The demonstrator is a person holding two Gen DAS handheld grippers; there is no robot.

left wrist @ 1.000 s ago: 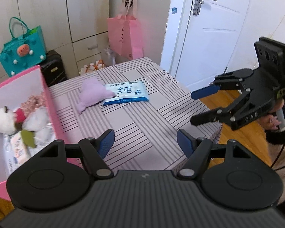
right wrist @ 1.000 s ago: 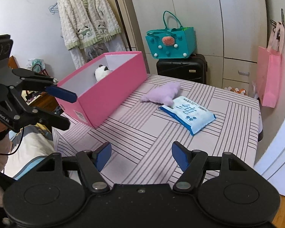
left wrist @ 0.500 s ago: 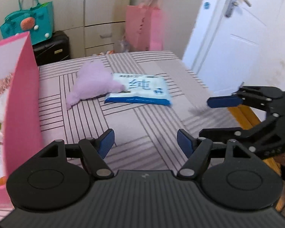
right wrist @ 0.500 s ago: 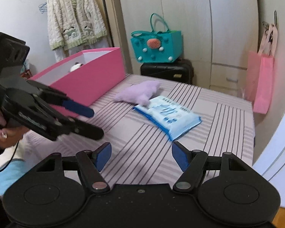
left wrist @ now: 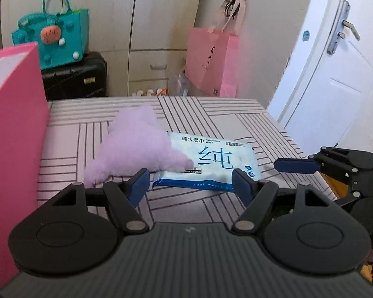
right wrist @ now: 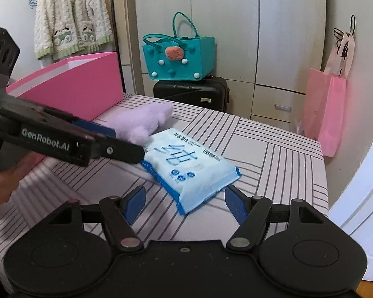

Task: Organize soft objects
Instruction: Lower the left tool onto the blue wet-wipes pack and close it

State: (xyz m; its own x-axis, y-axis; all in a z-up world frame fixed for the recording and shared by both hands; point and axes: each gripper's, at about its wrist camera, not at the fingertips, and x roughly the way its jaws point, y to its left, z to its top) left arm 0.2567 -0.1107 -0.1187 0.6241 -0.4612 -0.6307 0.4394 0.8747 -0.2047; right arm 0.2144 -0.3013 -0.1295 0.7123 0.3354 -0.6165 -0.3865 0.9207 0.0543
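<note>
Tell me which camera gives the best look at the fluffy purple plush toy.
The left wrist view. There the fluffy purple plush toy lies almost fully in sight, one edge overlapping the blue-and-white wet wipes pack. In the right wrist view the toy is partly hidden behind the left claw.

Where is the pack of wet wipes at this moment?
The pack of wet wipes lies flat on the striped table, right of the purple plush toy, which overlaps its edge. Both open grippers, left and right, face it.
</note>
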